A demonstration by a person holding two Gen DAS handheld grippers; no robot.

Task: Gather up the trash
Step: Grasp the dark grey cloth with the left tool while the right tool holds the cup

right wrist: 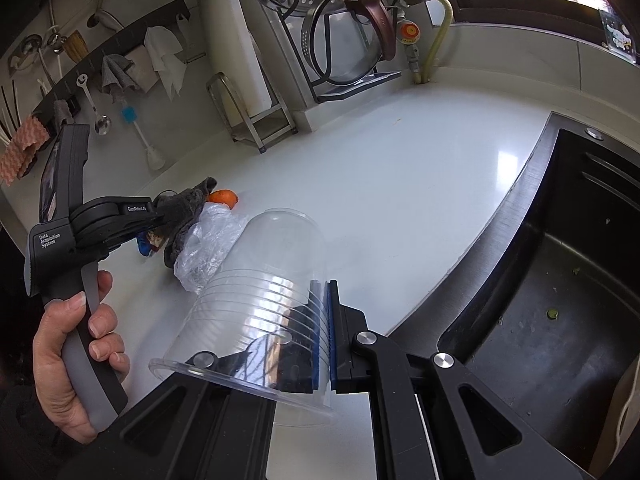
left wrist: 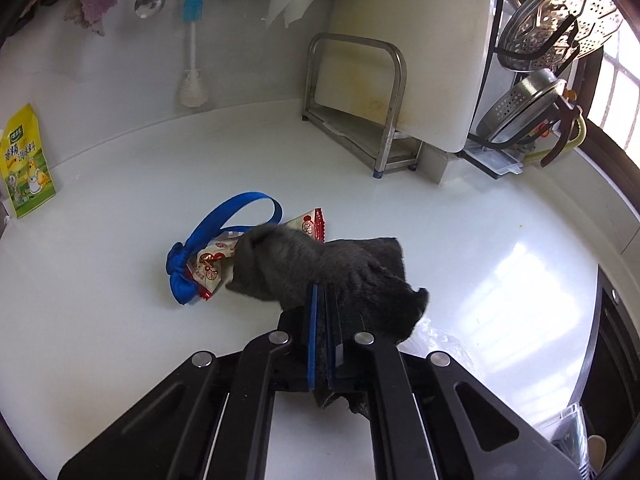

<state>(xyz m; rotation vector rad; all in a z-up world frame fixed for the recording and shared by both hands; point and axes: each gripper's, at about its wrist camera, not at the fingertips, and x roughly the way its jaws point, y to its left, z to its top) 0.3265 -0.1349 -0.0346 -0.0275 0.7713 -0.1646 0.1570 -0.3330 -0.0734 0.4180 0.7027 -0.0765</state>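
In the left wrist view my left gripper (left wrist: pixel 321 292) is shut on a dark grey cloth (left wrist: pixel 340 268), which drapes over red-and-white snack wrappers (left wrist: pixel 210 266) on the white counter (left wrist: pixel 400 220). A blue ribbon with a bow (left wrist: pixel 224 228) loops around the wrappers. In the right wrist view my right gripper (right wrist: pixel 325 286) is shut on the wall of a clear plastic cup (right wrist: pixel 260 280), held on its side above the counter. Beyond the cup, the left gripper (right wrist: pixel 158 210) holds the grey cloth (right wrist: pixel 186 208) beside a crumpled clear plastic bag (right wrist: pixel 208 240) and an orange piece (right wrist: pixel 224 197).
A dark sink (right wrist: pixel 560 280) lies at the right, with small scraps in it. A metal stand with a cutting board (left wrist: pixel 360 100) and a rack of steamers and lids (left wrist: pixel 552 40) stand at the back. A yellow seasoning packet (left wrist: pixel 26 160) leans on the wall. A hand (right wrist: pixel 76 340) grips the left handle.
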